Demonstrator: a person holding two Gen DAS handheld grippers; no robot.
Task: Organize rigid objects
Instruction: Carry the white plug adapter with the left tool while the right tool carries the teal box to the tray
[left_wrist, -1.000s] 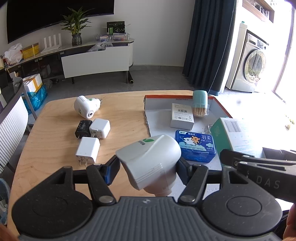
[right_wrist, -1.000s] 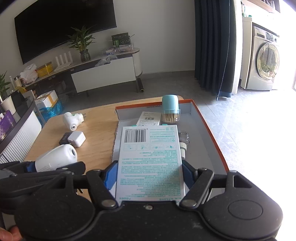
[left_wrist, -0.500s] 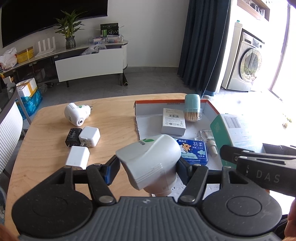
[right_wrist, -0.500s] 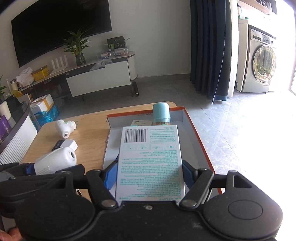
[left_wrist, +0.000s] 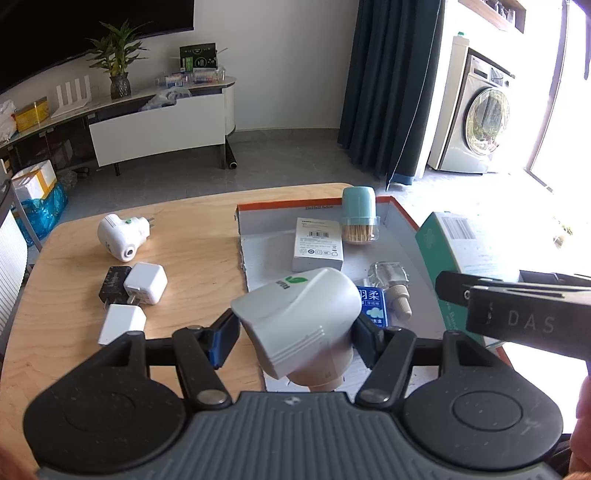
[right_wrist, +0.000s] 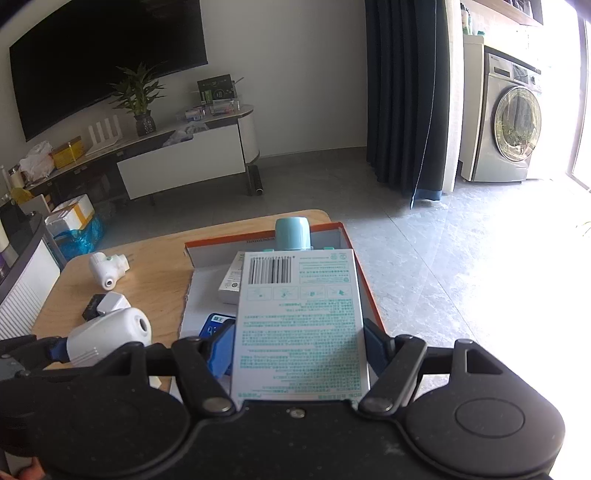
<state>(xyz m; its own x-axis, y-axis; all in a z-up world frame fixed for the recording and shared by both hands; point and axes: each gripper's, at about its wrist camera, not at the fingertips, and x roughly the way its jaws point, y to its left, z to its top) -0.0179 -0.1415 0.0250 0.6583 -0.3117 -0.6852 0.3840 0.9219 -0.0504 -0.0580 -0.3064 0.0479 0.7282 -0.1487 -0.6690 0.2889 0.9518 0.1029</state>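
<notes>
My left gripper (left_wrist: 295, 326) is shut on a white plug-in device (left_wrist: 299, 317) with a green leaf logo, held above the left edge of the orange-rimmed tray (left_wrist: 400, 214). My right gripper (right_wrist: 299, 347) is shut on a white box with green print and a barcode (right_wrist: 301, 317), held over the tray's (right_wrist: 343, 229) right side. That box (left_wrist: 447, 243) and the right gripper (left_wrist: 513, 314) show at the right of the left wrist view. In the tray lie a white carton (left_wrist: 318, 243), a teal toothpick holder (left_wrist: 359, 214), a blue floss box (left_wrist: 373, 301) and a clear bottle (left_wrist: 391, 282).
On the wooden table (left_wrist: 184, 240) left of the tray sit another white plug-in device (left_wrist: 120, 236), a white charger (left_wrist: 146, 282), a black adapter (left_wrist: 113, 282) and a second white charger (left_wrist: 122, 323). Beyond are a TV console (left_wrist: 159, 125), a dark curtain and a washing machine (left_wrist: 480, 122).
Both grippers have drifted sideways across the table with their loads still held; the tray and table objects have shifted left in both views. Neither grip has changed.
</notes>
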